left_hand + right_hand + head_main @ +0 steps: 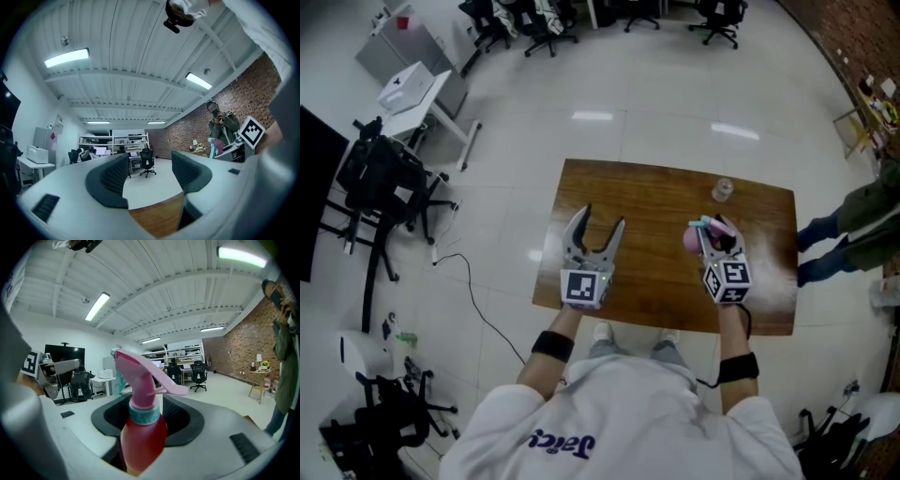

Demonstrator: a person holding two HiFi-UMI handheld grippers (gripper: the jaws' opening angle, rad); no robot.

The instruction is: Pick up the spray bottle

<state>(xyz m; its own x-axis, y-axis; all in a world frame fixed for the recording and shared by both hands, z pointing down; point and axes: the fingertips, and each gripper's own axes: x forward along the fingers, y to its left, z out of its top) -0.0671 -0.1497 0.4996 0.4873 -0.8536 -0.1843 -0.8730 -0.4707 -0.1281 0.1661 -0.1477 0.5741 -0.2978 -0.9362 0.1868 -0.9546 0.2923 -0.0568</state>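
Note:
The spray bottle [143, 427] has a red body, a teal collar and a pink trigger head. My right gripper [147, 420] is shut on it, the dark pads pressing its body just below the collar. In the head view the spray bottle [701, 232] is lifted above the right half of the wooden table [656, 202], held by the right gripper [712, 236]. My left gripper [600, 228] hangs over the table's left half with its jaws open and nothing between them. From the left gripper view the open left gripper [149, 177] points out over the table edge, with the spray bottle [215, 146] at far right.
A small clear glass jar [723, 190] stands near the table's far edge. A person in a green jacket [862, 220] stands right of the table. Office chairs [384, 183] and a cable on the floor lie to the left.

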